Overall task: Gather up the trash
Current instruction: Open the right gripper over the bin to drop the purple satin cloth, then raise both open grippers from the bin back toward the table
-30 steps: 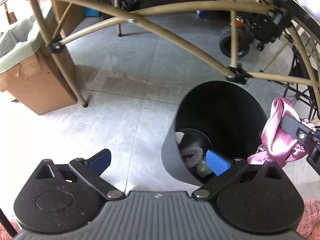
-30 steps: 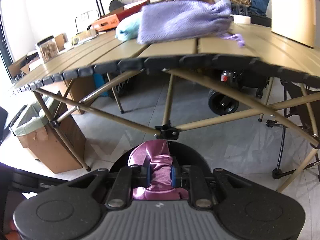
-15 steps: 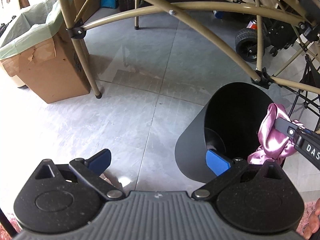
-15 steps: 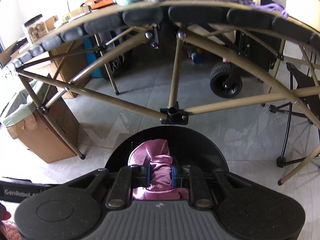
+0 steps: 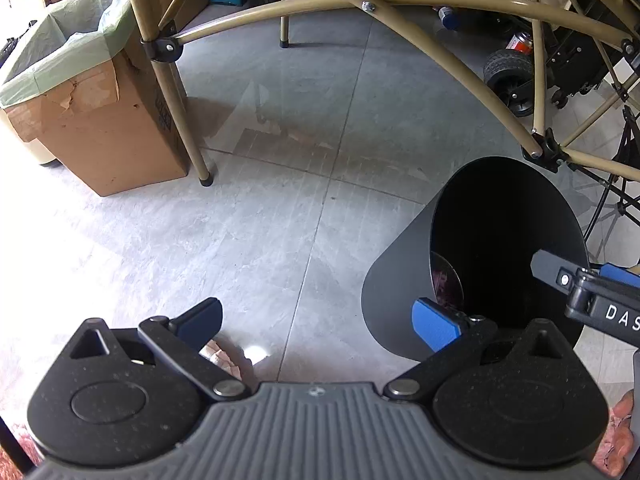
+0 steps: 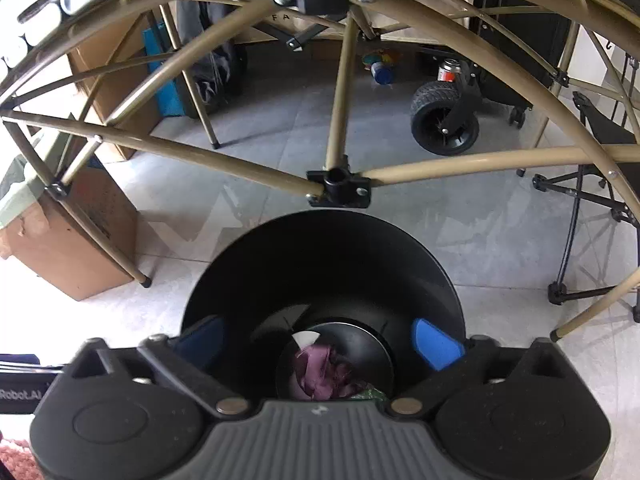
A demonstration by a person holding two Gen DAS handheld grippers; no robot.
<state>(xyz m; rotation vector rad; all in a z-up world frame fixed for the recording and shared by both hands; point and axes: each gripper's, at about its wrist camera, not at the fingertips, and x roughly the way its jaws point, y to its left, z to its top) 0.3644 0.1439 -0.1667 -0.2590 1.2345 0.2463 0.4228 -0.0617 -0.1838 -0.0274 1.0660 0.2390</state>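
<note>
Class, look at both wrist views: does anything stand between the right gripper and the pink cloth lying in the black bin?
Nothing visible does. The right gripper hangs open over the black bin; the pink cloth lies at the bottom, with only empty bin between them.

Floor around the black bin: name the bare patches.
Bare tile lies between the cardboard box and the black bin, ahead of the left tongs. Behind the bin it is crowded: table frame, black wheel, folding stand.

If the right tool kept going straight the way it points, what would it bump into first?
Probably the pink cloth at the bottom of the black bin. The open right tool points down into the bin, and nothing shows between them, though depth is hard to judge.
</note>
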